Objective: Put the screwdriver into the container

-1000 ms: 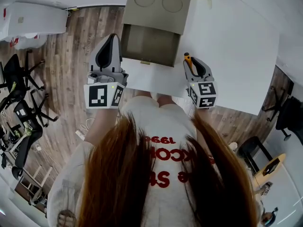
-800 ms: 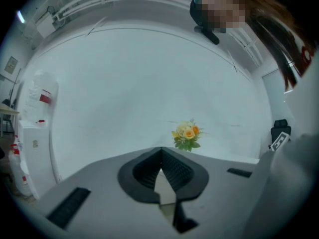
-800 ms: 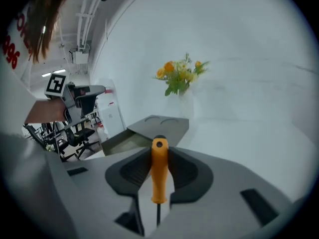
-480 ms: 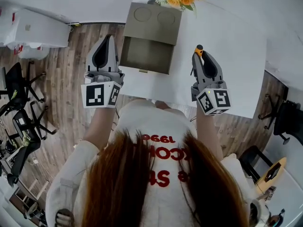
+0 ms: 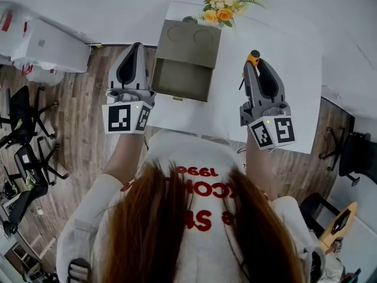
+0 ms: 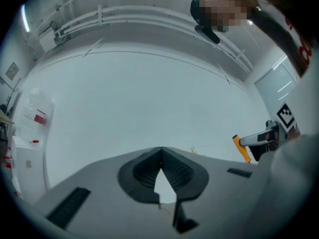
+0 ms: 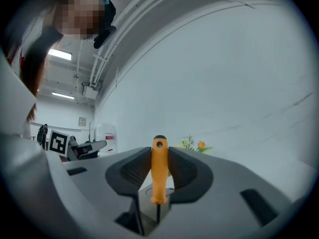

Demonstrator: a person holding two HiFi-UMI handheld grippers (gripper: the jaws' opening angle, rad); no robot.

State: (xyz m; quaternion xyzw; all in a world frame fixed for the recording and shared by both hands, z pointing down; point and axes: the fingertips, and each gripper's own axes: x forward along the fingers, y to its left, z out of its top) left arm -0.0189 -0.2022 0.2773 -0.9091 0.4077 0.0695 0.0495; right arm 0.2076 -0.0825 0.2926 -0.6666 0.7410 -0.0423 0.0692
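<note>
Right gripper view: orange-handled screwdriver (image 7: 159, 171) clamped, handle up, between right hand-held gripper (image 7: 159, 153) jaws; left hand-held gripper (image 6: 160, 153) clenched, empty.

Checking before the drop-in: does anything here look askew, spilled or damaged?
Nothing stands out. The screwdriver sits clamped squarely in the right gripper, and the container sits open and looks empty on the table, with no spill or damage visible.

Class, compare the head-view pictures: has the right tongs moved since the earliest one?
Yes. The right tongs, shut on the screwdriver, have shifted rightward and up the picture, away from the container's front corner.
</note>
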